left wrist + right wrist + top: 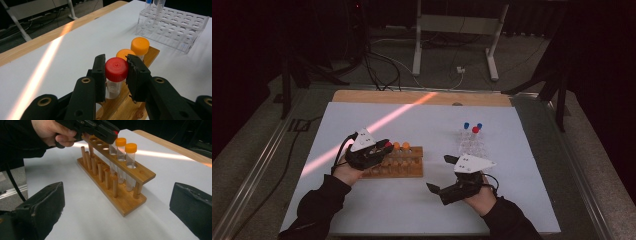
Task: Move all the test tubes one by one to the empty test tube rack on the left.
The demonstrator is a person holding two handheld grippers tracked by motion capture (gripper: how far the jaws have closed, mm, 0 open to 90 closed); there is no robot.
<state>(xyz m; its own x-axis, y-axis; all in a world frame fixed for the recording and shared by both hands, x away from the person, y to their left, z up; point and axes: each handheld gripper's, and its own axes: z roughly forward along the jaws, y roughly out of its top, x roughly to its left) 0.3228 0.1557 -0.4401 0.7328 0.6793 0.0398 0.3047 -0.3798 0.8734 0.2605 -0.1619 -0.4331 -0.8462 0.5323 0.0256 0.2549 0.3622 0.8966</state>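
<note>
A wooden tube rack (pixel 404 169) lies left of centre on the white table. Two orange-capped tubes (pixel 401 146) stand in its right end, and a red-capped tube (pixel 116 69) stands in the hole beside them. My left gripper (pixel 384 146) is shut on that tube, with its pads pressed on both sides of the red cap (pixel 116 132). My right gripper (pixel 437 172) rests open on the table right of the rack and points at it. Its two pads (pixel 42 205) stand wide apart with nothing between them.
A clear plastic rack (pixel 472 142) stands to the right and farther back, with a red-capped and two blue-capped tubes in its far rows. A wooden strip (pixel 422 97) runs along the table's far edge. A band of light (pixel 377 125) crosses the table top.
</note>
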